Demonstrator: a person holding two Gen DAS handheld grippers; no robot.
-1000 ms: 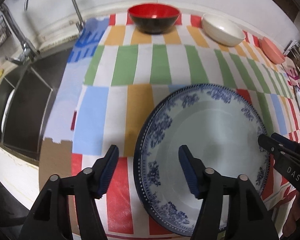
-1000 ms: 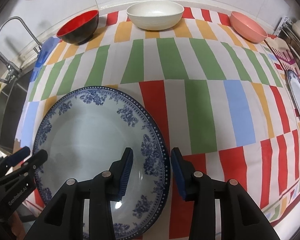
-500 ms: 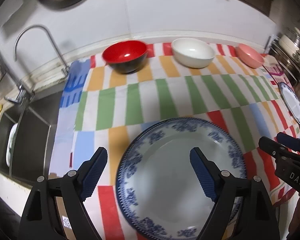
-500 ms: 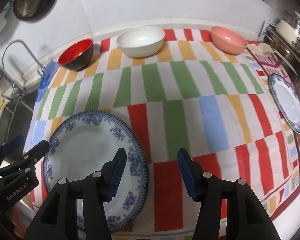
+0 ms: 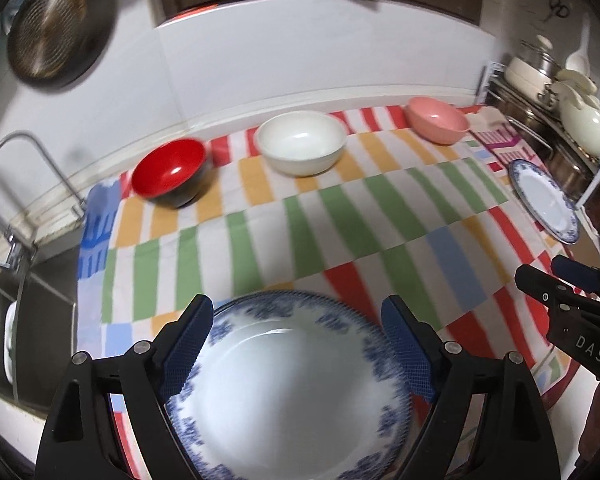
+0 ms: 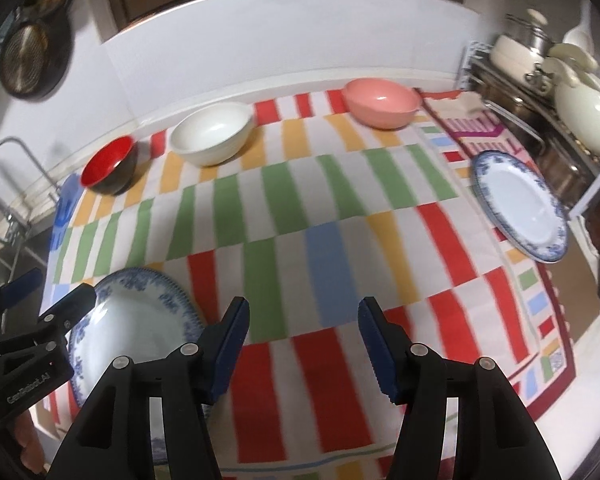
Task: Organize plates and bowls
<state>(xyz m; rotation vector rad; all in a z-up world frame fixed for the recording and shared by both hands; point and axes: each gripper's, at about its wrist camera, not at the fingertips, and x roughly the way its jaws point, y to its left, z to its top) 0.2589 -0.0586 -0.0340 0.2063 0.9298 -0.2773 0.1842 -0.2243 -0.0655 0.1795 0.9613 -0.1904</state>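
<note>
Near plate [image 5: 296, 392]: laid flat on the striped cloth [image 5: 340, 216] at the surface's front-left corner, under the left gripper [image 5: 296, 344]; nothing is seen on it.
Far plate [image 6: 520, 208]: set flat at the right edge, beside the rack [image 6: 540, 92]; likewise bare. A stack with the near plate is judged the likely aim.
Bowls: red bowl [image 5: 172, 172], white bowl [image 5: 302, 142] and pink bowl [image 5: 438, 118] are lined along the back edge, well apart, all upright and empty; nesting is judged not yet done.
Left fingers [image 5: 188, 344]: spread wide over the near plate, nothing pinched.
Right gripper [image 6: 302, 344]: held over bare cloth, just right of the near plate; its fingers are spread about half-way, nothing between them.
Rack: pots and a pale kettle are held in it.
Sink [image 5: 28, 312]: off the left edge; a white dish appears to lie inside.
</note>
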